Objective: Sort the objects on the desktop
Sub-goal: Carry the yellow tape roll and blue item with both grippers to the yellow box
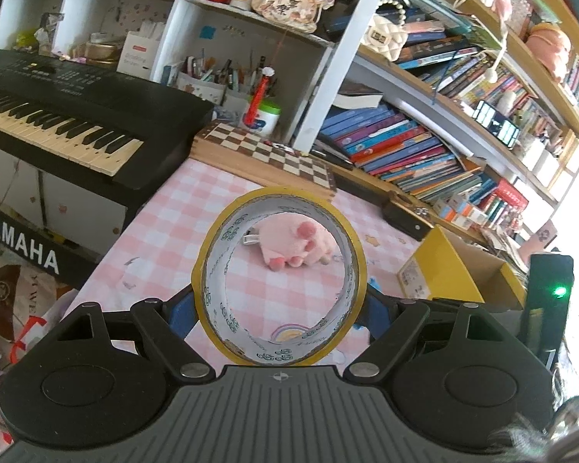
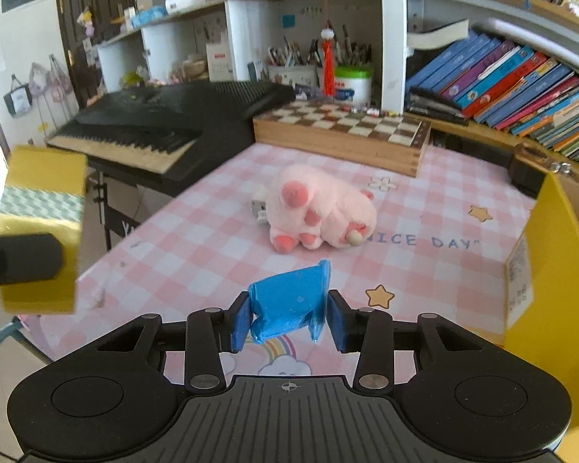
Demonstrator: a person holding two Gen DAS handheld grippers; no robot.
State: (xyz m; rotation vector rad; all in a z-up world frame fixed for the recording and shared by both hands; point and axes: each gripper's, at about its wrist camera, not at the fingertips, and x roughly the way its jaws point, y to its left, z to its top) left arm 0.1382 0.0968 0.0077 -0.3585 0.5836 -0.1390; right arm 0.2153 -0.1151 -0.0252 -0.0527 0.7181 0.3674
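Both grippers are loaded, so this sort looks mid-stream! The left gripper (image 1: 280, 308) has its blue pads pressed against the outer sides of a yellow tape roll (image 1: 279, 276), held upright off the table so the left wrist camera looks straight through its hole. The right gripper (image 2: 287, 318) holds a crumpled blue wrapper (image 2: 289, 303); its jaws stand fairly narrow, the left pad against the wrapper, the right pad perhaps a hair off it, so the grip looks light. Still lying on the pink checked tablecloth (image 2: 197, 239), near the middle and well clear of both grippers, is a pink plush toy (image 2: 320, 214) on its side, with a small white tag or clip touching its far end, too small to tell which. By my reading that plush is what remains on the cloth, while the tape and the wrapper are not yet delivered. Now the containers: a yellow cardboard box (image 2: 552, 270) stands open at the right edge of the table, and from the left wrist view its brown inside shows but no contents can be made out; the floor of it is hidden. A second yellow box (image 2: 42, 227) appears blurred at the far left of the right wrist view, off the table's edge, with a dark clamp-like part in front of it; its contents cannot be seen either.
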